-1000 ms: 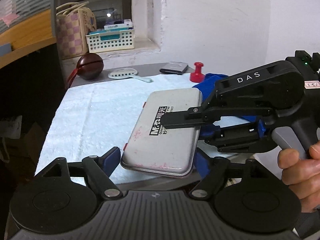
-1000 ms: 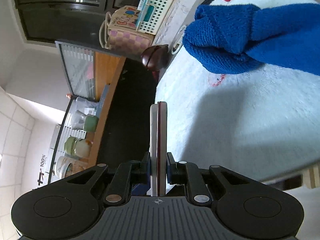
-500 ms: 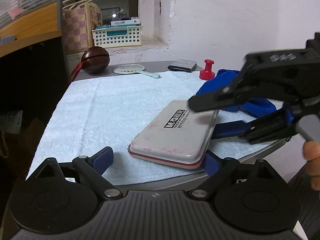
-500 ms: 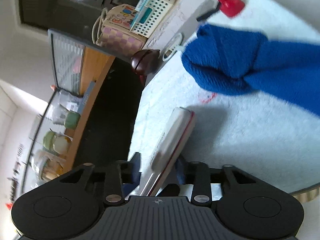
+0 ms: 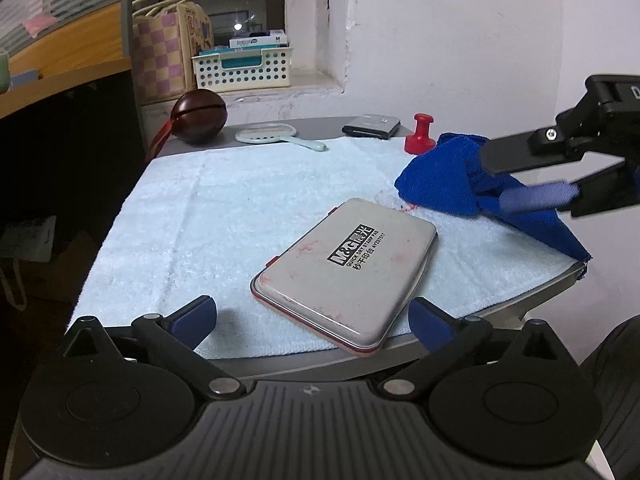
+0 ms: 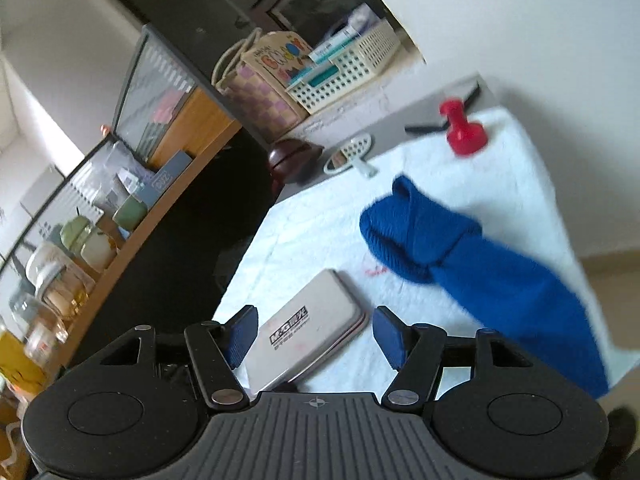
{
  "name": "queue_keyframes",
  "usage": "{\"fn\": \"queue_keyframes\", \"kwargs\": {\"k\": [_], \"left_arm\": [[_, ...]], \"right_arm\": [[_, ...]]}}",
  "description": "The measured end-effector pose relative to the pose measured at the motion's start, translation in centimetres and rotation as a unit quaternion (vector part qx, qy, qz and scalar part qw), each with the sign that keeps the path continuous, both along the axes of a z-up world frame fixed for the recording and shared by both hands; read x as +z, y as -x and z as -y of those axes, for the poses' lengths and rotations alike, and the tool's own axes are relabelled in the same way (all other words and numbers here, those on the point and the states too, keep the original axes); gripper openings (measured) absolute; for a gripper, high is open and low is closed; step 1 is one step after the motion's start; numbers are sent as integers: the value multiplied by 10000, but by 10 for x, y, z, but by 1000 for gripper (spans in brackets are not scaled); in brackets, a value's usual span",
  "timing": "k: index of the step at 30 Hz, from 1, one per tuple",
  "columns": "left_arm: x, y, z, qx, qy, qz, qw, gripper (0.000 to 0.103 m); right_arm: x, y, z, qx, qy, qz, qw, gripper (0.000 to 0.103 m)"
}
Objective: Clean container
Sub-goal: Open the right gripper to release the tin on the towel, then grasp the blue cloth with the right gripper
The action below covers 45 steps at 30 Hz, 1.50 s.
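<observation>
Towel [image 5: 240, 208] bears tin [image 5: 348, 272]; shelf jars [image 6: 52, 272] rightward only.

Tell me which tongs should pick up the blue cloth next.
Right, probably. The right tongs hang open right over the blue cloth; the left tongs sit open near the stamp pad tin.

The left gripper [image 5: 312, 320] sits low and level near the front edge of the surface [image 5: 304, 364], its blue-padded fingers [image 5: 194, 316] spread wide with nothing between them. The right gripper [image 6: 312, 338] is raised off to the right side, tilted, and its jaws are likewise parted and empty, one black finger above the other as seen from the left wrist.
</observation>
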State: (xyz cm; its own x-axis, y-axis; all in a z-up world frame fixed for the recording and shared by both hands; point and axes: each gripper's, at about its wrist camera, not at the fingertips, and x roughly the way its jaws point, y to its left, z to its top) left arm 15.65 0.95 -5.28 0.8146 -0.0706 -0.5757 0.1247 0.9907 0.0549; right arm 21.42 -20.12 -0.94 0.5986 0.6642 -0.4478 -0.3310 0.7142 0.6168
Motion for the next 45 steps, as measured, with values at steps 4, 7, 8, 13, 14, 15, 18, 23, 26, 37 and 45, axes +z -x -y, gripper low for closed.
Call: {"fn": "queue_keyframes", "kwargs": {"k": [4,7,8,13,14,15,18,23,26,37,45], "left_arm": [[1,1,7,-71,-125,-81,9999,103],[3,-1,7,-76,2,-256,9996,103],[3,-1,6,-63,47,-283,9996,103],[4,-1,0,5,84,-153,9998,103],[3,-1,-1,22,78,-145,9999,103],[3,-2,-3,43,74,-137,9999,103],[5,-5,-7,-39,183,-126,9997,103],[5,-8,-2,-413,118,-92,9990,103],[3,-13,3,-618,-44,-86,9980,103],[-10,-24,-9,-939,228,269,9950,103],[-17,-18,-11,-1079,271,568,9922,103]], "right_arm": [[7,3,4,-23,121,164,9998,67],[10,3,8,-72,143,228,9996,67],[11,3,8,-76,170,249,9995,67],[18,-1,10,-49,481,450,9978,69],[20,-3,10,-64,582,517,9969,70],[22,-4,10,-70,675,596,9959,75],[29,-10,6,-56,1185,972,9882,78],[28,-29,-7,215,1918,1351,9719,78],[22,-41,-14,445,2093,1385,9670,78],[11,-57,-17,600,2118,1480,9642,62],[7,-61,-18,541,1983,1429,9682,41]]}}
